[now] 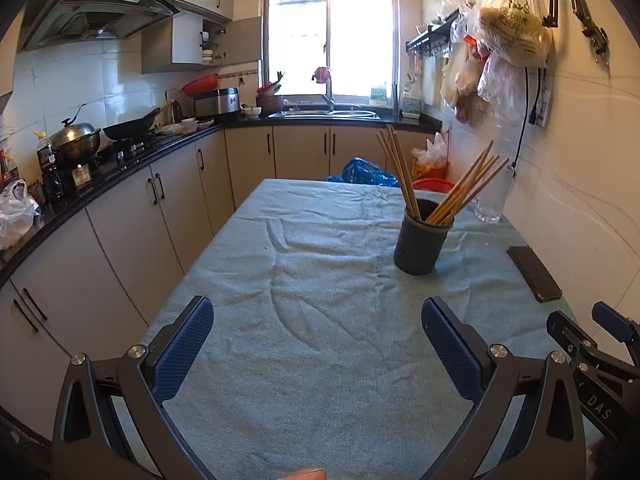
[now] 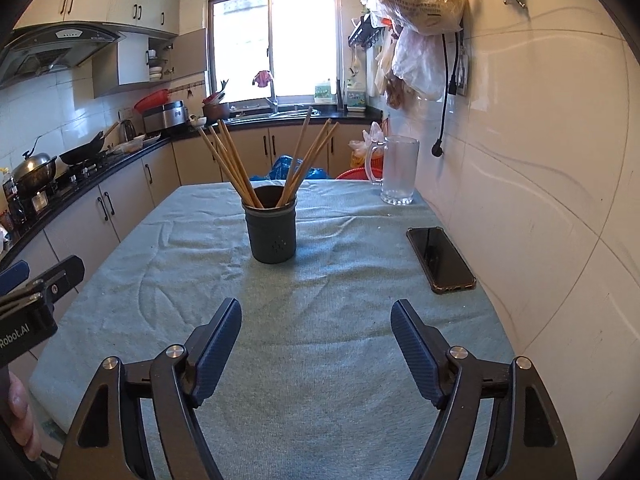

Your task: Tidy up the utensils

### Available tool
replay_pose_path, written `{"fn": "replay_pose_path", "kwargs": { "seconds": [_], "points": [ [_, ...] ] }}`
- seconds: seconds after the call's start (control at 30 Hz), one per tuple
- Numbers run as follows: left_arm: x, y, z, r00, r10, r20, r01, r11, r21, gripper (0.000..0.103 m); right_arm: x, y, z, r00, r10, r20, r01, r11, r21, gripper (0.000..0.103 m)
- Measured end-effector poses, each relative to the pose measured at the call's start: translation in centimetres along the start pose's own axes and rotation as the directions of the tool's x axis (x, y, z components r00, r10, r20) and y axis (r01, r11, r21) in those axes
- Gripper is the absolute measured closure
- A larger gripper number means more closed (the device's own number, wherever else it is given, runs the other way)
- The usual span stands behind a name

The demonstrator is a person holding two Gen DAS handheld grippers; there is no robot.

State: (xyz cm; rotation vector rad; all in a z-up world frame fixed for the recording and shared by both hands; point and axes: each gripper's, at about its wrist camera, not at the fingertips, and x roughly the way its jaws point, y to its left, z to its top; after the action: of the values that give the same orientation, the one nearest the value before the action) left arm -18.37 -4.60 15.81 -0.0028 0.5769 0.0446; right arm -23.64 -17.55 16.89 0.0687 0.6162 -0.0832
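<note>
A dark grey utensil cup [image 1: 421, 243] [image 2: 271, 229] stands upright on the table's green cloth [image 1: 312, 280] [image 2: 320, 292]. Several wooden chopsticks [image 1: 400, 172] [image 2: 232, 166] stand in it, fanned left and right. My left gripper [image 1: 317, 320] is open and empty, low over the cloth, near the cup's left front. My right gripper [image 2: 316, 322] is open and empty, over the cloth in front of the cup. The right gripper's tip shows at the right edge of the left wrist view [image 1: 608, 320]. The left one shows at the left edge of the right wrist view [image 2: 36, 280].
A black phone [image 1: 534, 273] [image 2: 440, 259] lies on the cloth near the right wall. A glass mug [image 2: 396, 170] [image 1: 490, 200] stands at the far right corner. Kitchen counter with stove and pots [image 1: 80, 140] runs along the left. Bags [image 2: 420, 0] hang on the right wall.
</note>
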Motion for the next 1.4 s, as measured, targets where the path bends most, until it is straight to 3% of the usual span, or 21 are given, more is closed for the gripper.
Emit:
{"fn": "replay_pose_path", "kwargs": {
  "seconds": [0.8,1.4],
  "points": [
    [3.0,-0.3,-1.3,0.996,-0.011,-0.089,0.013,1.000,0.022,0.000,2.6,-1.7,-0.8,0.999,-0.004,-0.046,0.008,0.997,0.081,0.021],
    [3.8,-1.2,-1.9,0.991,-0.034,-0.132,0.041,0.998,0.046,0.000,2.4,-2.2,-1.0,1.000,-0.002,-0.009,0.003,0.994,0.106,0.020]
  ]
}}
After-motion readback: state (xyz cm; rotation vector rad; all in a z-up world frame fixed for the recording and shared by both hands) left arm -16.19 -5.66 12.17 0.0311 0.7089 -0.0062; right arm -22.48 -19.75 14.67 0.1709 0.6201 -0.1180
